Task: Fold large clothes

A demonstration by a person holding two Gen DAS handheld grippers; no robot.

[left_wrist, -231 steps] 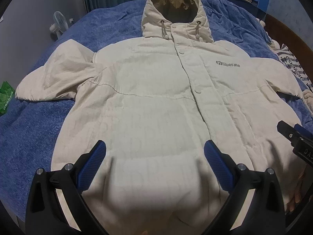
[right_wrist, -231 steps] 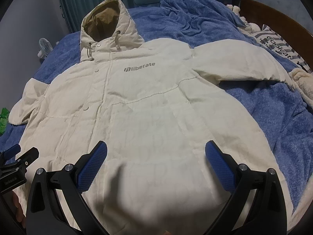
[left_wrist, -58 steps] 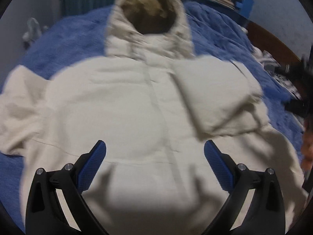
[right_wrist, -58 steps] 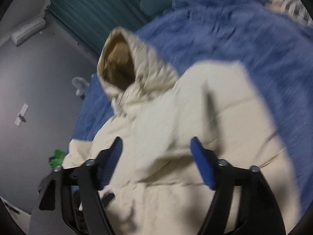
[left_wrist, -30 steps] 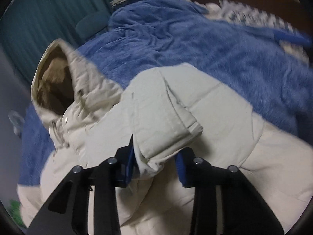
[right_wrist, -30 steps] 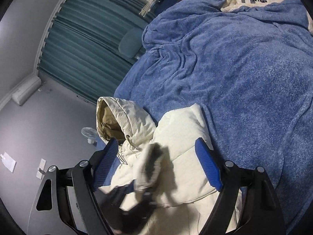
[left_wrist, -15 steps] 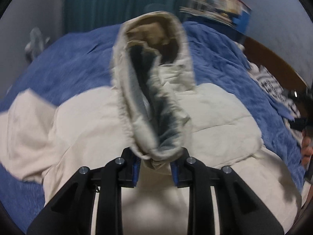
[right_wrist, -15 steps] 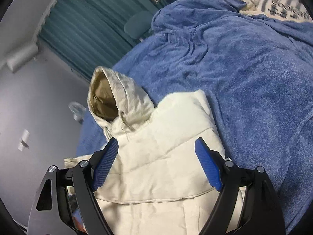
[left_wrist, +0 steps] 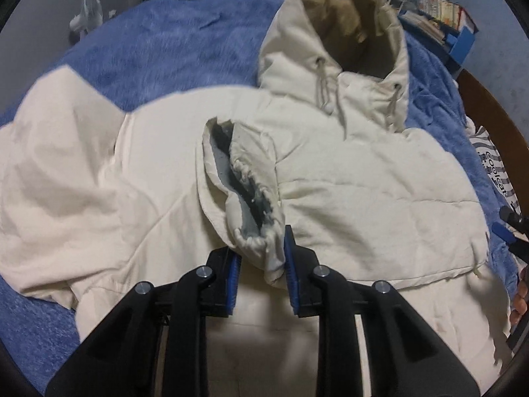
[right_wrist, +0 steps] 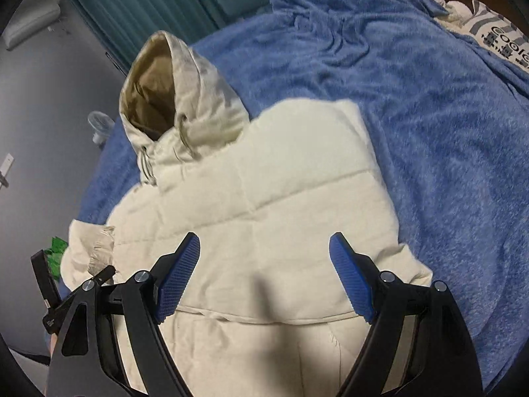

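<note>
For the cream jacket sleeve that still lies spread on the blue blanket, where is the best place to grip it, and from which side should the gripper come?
Probably at the far end of the spread cream sleeve, where its cuff should be, though this end lies out of view. The sleeve lies loose and flat on the blue blanket, so the open right gripper or the left gripper, now clamping the other cuff, could approach from the outer side.

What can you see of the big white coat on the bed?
The coat is cream and puffy with quilted seams, lying front up on a blue blanket. Its hood has a tan lining and two drawstrings. One sleeve is folded across the chest, and the left claw pinches its grey-lined cuff. The other sleeve lies spread out. The right claw hovers open above.
</note>
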